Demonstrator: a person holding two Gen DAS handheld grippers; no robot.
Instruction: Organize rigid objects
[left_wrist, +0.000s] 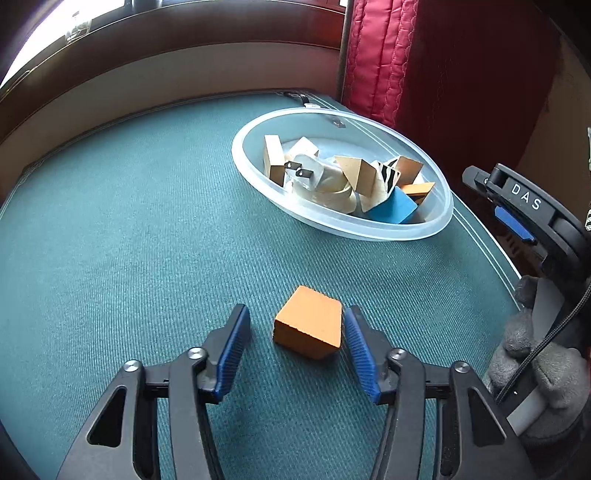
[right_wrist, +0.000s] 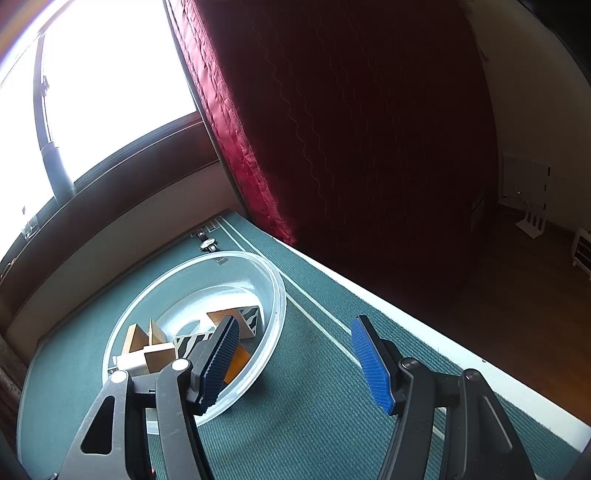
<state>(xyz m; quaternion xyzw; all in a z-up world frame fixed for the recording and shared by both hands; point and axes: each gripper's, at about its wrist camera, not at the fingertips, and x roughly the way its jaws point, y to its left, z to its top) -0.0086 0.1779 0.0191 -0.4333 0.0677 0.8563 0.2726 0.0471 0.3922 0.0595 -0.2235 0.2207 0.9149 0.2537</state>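
Note:
An orange block (left_wrist: 309, 322) lies on the green cloth, between the tips of my open left gripper (left_wrist: 295, 325); the right pad almost touches it, the left pad stands apart. A clear plastic bowl (left_wrist: 424, 232) beyond it holds several wooden, blue, orange and striped blocks and a white plug. My right gripper (right_wrist: 295, 347) is open and empty, just right of the bowl's rim (right_wrist: 280, 295); its left finger overlaps the bowl in view. It also shows at the right edge of the left wrist view (left_wrist: 517, 206).
The green cloth (left_wrist: 129, 240) covers the table. A red quilted curtain (right_wrist: 332, 129) hangs along the table's right edge. A wall and window sill run behind. A wristwatch (right_wrist: 207, 242) lies at the far corner.

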